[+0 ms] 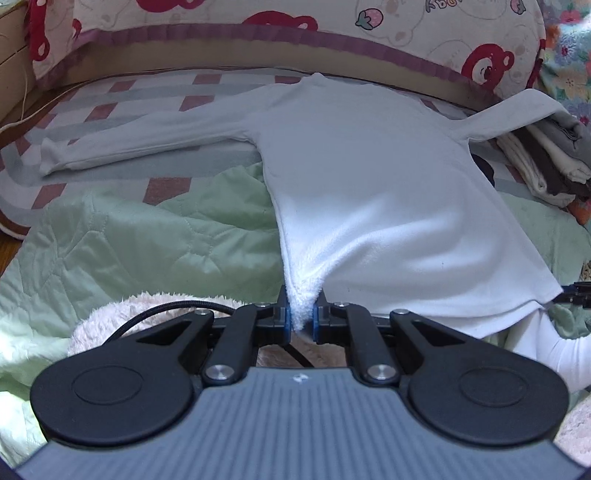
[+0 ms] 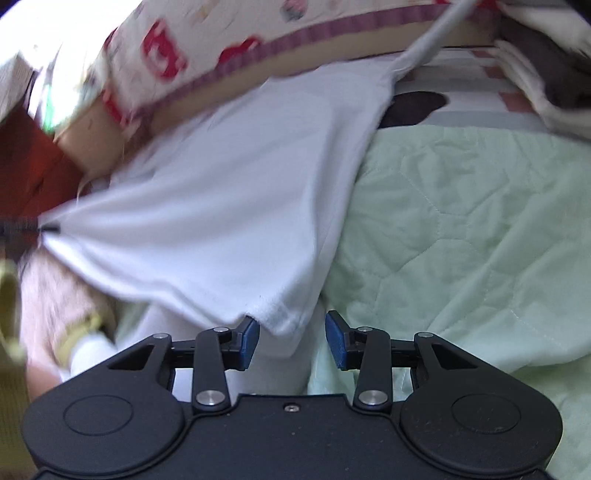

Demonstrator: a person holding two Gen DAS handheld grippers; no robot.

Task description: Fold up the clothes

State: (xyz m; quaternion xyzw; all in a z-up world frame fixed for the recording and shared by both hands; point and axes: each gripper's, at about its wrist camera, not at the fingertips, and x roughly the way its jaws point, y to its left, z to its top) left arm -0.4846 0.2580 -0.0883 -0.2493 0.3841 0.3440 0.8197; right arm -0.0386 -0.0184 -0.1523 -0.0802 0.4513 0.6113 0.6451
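A bedroom in a private home: a bed point(image 1: 122, 107) spread with a pink-and-grey checked sheet and a quilted pale green blanket point(image 1: 155, 236), backed by a long cushion point(image 1: 406, 33) printed with red bears and strawberries. A floral fabric point(image 1: 569, 62) and a stack of folded clothes point(image 1: 546, 162) sit at the bed's right edge.

No legible text; only partial, unreadable lettering on bear-print fabric point(image 1: 439, 5) at top.

Bed point(image 1: 110, 96) in checked sheet, bearing green quilt point(image 1: 155, 236), white long-sleeved top point(image 1: 369, 166) lying spread, folded clothes stack point(image 1: 546, 162) sitting beside.
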